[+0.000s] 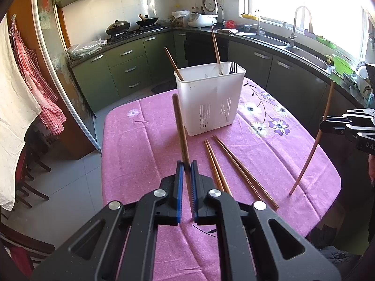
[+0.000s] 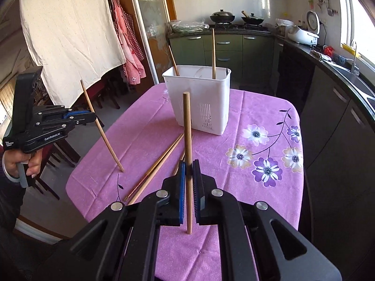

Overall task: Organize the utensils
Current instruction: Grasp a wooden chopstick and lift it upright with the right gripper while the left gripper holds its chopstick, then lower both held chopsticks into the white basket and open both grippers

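- Blue-padded left gripper (image 1: pixel 187 166) is clamped on a wooden chopstick (image 1: pixel 180 126) that stands nearly upright over the table.
- Right gripper (image 2: pixel 189 167) likewise pinches its own chopstick (image 2: pixel 188 140), tilted, lower tip near the cloth.
- Loose chopsticks (image 1: pixel 225 164) lie on the pink tablecloth (image 1: pixel 140 145), just before the white holder (image 1: pixel 208 103).
- Two chopsticks (image 1: pixel 215 44) already lean inside that holder.

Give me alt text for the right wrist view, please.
The right gripper grips a wooden chopstick upright over a pink floral tablecloth. Beyond stands a white utensil holder; at left, the left gripper holds another chopstick.
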A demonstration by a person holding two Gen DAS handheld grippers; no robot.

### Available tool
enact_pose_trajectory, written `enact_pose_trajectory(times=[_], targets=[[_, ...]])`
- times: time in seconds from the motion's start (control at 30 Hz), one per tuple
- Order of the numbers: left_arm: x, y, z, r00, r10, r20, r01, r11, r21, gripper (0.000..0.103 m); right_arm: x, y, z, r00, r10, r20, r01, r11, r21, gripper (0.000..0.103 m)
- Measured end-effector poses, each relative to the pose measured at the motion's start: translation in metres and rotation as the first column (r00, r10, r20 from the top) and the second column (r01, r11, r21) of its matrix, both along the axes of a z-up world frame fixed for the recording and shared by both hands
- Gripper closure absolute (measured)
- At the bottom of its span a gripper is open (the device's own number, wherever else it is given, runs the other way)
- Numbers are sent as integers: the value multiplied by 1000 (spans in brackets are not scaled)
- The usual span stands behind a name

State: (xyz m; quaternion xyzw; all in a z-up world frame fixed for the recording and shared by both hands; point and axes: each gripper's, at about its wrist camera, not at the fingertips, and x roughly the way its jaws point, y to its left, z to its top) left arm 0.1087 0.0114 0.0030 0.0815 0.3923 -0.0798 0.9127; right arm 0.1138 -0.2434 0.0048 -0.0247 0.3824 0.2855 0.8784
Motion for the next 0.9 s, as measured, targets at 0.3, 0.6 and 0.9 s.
enact_pose_trajectory(times=[0.3,0.6,0.9], targets=[[0,-4,6,1000,3,8,-3,1000,6,97,-9,-12,3,1000,-8,7,8,1000,30,96],[19,-15,61,997,-26,68,29,999,-38,97,-6,-14,0,1000,-2,5,2,999,41,96],[65,-34,134,975,-18,220,35,996,-76,97,-2,-19,-4,1000,5,-5,-5,999,51,96]])
